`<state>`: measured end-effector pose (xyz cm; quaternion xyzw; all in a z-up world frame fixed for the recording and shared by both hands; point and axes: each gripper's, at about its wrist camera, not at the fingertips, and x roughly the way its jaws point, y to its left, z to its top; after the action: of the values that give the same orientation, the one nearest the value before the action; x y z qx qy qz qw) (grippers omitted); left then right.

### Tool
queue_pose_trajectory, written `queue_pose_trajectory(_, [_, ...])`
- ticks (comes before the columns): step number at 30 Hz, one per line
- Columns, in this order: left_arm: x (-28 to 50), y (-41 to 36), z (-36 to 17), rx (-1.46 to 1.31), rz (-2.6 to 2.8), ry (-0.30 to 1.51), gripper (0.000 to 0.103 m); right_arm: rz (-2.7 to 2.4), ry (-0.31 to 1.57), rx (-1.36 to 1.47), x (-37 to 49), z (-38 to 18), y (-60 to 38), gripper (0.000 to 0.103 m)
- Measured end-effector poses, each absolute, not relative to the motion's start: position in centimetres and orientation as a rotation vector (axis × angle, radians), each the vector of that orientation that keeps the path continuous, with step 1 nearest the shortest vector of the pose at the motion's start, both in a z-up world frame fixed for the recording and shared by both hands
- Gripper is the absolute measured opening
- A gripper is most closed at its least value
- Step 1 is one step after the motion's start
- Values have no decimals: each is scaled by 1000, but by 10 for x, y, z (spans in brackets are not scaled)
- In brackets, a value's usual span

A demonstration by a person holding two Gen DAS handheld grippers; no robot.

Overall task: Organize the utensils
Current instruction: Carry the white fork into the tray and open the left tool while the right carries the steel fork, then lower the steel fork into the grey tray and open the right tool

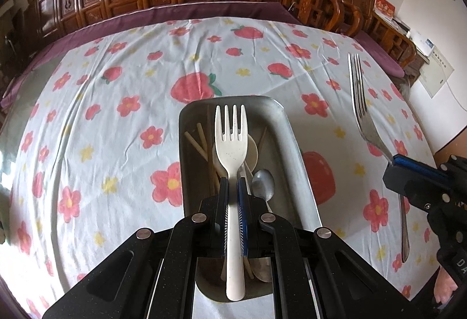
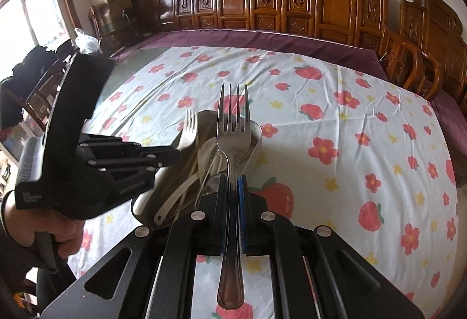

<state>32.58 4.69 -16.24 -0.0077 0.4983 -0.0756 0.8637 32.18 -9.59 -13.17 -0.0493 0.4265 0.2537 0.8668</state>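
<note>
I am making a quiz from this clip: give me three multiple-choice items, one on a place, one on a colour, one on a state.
1. Where does the metal spoon lie?
A. in the metal tray
B. on the tablecloth
C. on a chair

2. What colour is the fork in the left claw?
A. red
B. cream white
C. black

3. What is the right claw doing?
A. standing open
B. gripping the steel fork
C. gripping chopsticks

Key: 1 A, its bowl rests inside the tray; 2 B, pale plastic; 3 B, pads clamp its handle.
</note>
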Motion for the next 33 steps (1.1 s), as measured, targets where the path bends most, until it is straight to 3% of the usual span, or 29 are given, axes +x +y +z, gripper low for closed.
queue_pose_trajectory(7, [325, 52, -166, -28, -162, 1044, 6, 540, 901, -109, 326, -134, -83, 8])
queue_pose_trajectory(11, [318, 58, -161, -37, -163, 1026, 22, 546, 906, -109, 330, -137, -76, 8])
queue_pose_trajectory(33, [285, 127, -146, -65, -92, 975, 24, 582, 985, -55, 358, -175, -11, 8])
